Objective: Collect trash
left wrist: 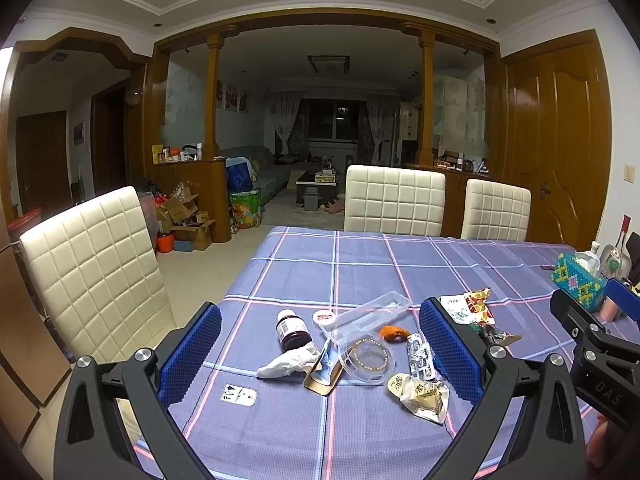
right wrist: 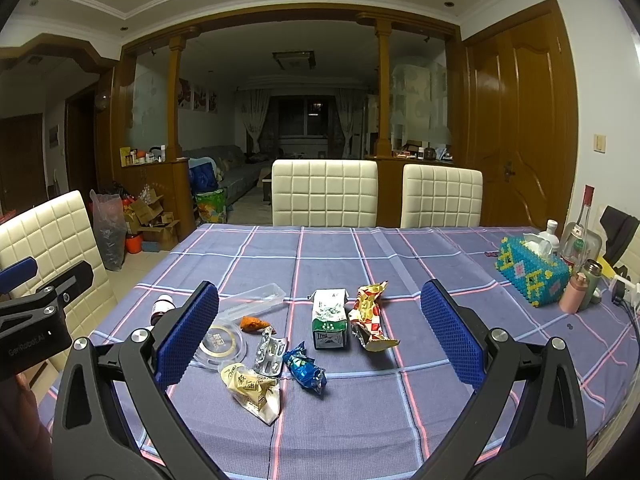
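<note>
Both grippers hang side by side over the near edge of the table's checked cloth (right wrist: 400,272). The left gripper (left wrist: 320,356) is spread wide with nothing between its blue pads, and the right gripper (right wrist: 320,332) gapes just as wide, also empty.

The trash sits in a loose cluster between them. From the left wrist view: a dark pill bottle (left wrist: 293,330) lies on its side, cap toward 12 o'clock, long axis running 12 to 6. A crumpled tissue (left wrist: 289,363) touches its base at 6 o'clock. The clear plastic tray (left wrist: 370,312) stretches from 8 toward 2 o'clock, and a round clear lid (left wrist: 367,358) lies flat just below it.

From the right wrist view: the green-and-white carton (right wrist: 330,318) lies flat, long axis 12 to 6. Beside it at 3 o'clock is the gold-and-red wrapper (right wrist: 370,316), running 12 to 5. A blue foil wrapper (right wrist: 306,368) sits at the carton's 7 o'clock, with a blister pack (right wrist: 270,354) and a cream wrapper (right wrist: 252,390) further left.
</note>
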